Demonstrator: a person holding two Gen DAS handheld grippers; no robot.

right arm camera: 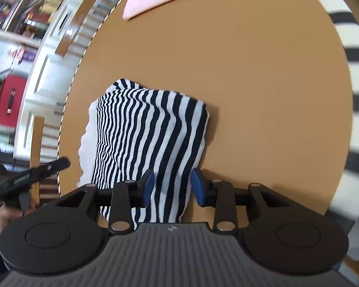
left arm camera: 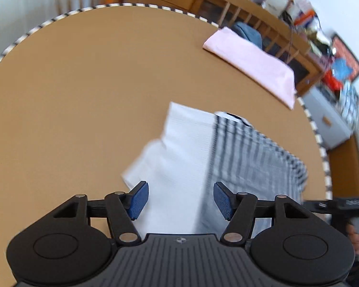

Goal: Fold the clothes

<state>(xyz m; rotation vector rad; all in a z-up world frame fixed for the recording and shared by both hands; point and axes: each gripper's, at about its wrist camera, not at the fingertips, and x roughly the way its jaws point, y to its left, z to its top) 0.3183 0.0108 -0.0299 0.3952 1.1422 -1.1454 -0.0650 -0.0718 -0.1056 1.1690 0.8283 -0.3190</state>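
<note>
No wording, number or brand can be read anywhere in either view. The other tool (left arm camera: 351, 202), seen at the right edge of the left wrist view and at the left edge of the right wrist view, carries a short line of pale lettering on its black arm, but it is too blurred to make out. The books and boxes on the far shelves (right arm camera: 24, 7) show only smeared colour.

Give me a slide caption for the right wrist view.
Open right tongs hover over a folded striped shirt on the brown table.
</note>
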